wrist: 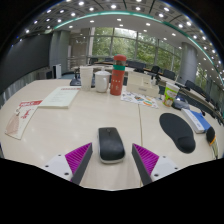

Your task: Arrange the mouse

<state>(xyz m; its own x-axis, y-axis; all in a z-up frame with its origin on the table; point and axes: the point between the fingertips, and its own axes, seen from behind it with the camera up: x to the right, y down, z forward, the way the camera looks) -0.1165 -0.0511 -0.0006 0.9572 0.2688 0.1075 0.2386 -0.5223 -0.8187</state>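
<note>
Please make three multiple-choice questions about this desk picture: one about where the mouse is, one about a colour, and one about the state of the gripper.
1. Where is the dark grey oval computer mouse?
A. on the black oval mouse pad
B. on the pale table between the fingers
C. beside the orange bottle

2. What colour is the tall bottle beyond the mouse?
A. orange-red with a green cap
B. blue
C. white

3. What state is the hand-held gripper in?
A. shut on the mouse
B. shut on nothing
C. open

Answers: 1 B, the mouse rests on the table, with the mouse pad off to its right. 2 A, its body is orange-red. 3 C, gaps show at both sides of the mouse.
</note>
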